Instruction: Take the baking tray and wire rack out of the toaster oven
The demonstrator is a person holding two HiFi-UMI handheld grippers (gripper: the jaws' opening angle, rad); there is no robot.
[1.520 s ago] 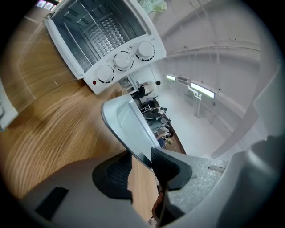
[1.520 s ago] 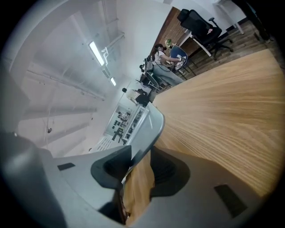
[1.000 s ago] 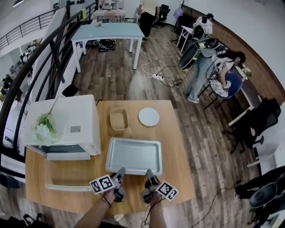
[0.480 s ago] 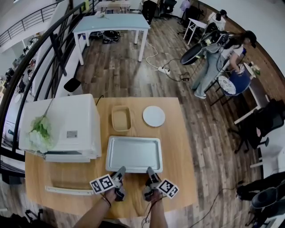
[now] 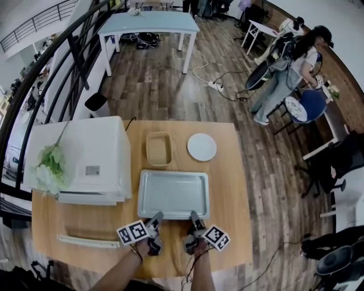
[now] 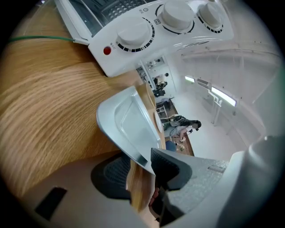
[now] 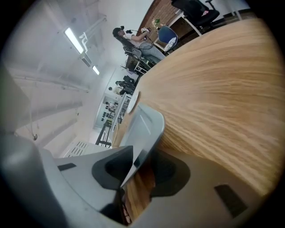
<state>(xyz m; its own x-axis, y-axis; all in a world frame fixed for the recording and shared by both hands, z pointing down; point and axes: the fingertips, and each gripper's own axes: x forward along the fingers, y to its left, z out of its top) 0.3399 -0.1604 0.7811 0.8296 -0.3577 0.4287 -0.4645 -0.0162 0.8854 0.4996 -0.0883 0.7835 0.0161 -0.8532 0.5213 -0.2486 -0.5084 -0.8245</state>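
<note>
The baking tray (image 5: 173, 193) is out of the toaster oven (image 5: 85, 153) and sits at the near middle of the table (image 5: 230, 187), just right of the oven and short of the table's near edge. The oven door (image 5: 91, 241) hangs open, flat toward the near left corner.

The left gripper (image 5: 156, 218) is clenched on the tray's near rim, left of centre. The right gripper (image 5: 194, 216) has the same rim between its pads, right of centre. Its jaws have just been closing further, and they look clamped.

Whether the near rim rests fully on the table cannot be told.

Step in hand, as judged: set the tray down.
- Keep both grips level so the tray does not rock.
- Lower the near rim until it bears on the wood.
- Release both sides together, then draw straight back.
- Keep the tray clear of the open door.

A grid inside the oven, probably the wire rack (image 6: 111, 8), is not yet removed.
</note>
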